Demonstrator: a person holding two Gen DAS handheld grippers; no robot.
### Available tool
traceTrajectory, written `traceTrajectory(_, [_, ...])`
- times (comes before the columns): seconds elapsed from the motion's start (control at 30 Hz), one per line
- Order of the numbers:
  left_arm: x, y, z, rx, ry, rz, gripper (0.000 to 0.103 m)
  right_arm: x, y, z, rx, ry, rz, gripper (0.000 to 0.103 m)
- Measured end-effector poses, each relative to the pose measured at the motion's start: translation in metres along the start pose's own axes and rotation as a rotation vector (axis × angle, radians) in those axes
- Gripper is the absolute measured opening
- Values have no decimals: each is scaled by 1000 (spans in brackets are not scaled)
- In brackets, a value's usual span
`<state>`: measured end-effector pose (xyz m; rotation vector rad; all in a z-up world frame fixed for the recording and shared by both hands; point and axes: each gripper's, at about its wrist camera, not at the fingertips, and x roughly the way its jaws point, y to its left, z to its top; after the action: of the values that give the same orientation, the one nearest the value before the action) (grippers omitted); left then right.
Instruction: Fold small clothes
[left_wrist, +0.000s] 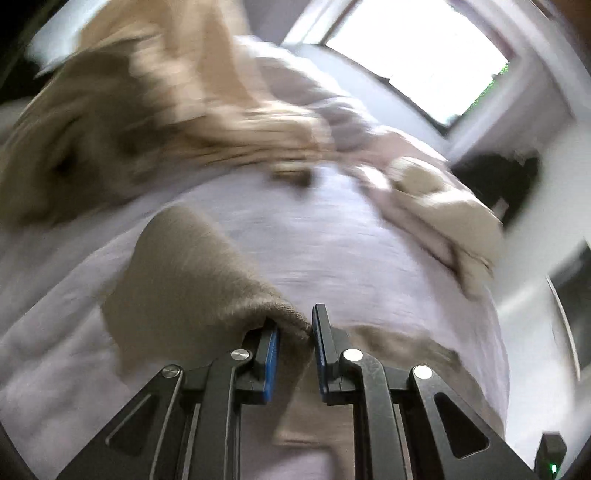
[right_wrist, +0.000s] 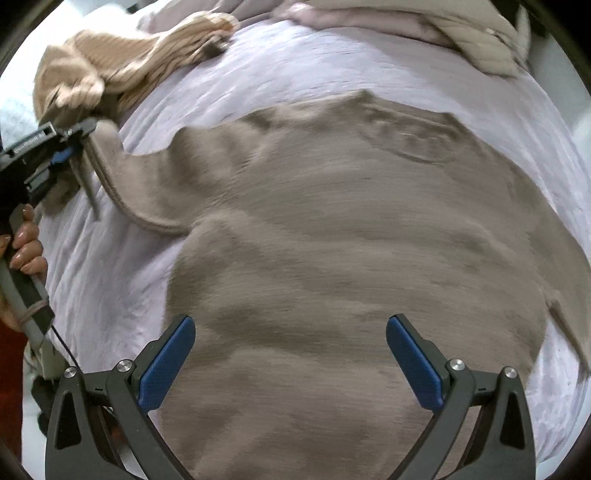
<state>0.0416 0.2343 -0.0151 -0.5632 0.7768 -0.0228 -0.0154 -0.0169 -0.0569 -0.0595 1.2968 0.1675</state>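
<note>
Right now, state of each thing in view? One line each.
Left claw: shut on the cuff of the taupe sweater's sleeve, sleeve lifted.
Right claw: open, empty, over the sweater body.
Taupe sweater: spread flat on the bedsheet, not yet folded.
Beige ribbed garment: crumpled in a heap near the bed edge.
Bedsheet: lilac, wrinkled.
Quilt: bunched at the far side.

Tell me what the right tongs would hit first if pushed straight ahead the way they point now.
Most likely the taupe fleece garment spread on the pale lilac bedsheet. The right tongs are open, and the garment fills the view ahead of them. Depth is unclear through the fisheye blur.
</note>
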Motion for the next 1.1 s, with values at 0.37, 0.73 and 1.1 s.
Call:
traceTrajectory(0.37, [92, -131, -70, 250, 236, -15, 19, -8, -103, -19, 220, -2, -46, 103])
traceTrajectory(0.73, [27, -59, -88, 81, 191, 203, 87, -2, -34, 67, -189, -129, -43, 103])
traceTrajectory(1.1, [-12, 34, -115, -27, 239, 376, 87, 89, 163, 104, -915, -243, -109, 100])
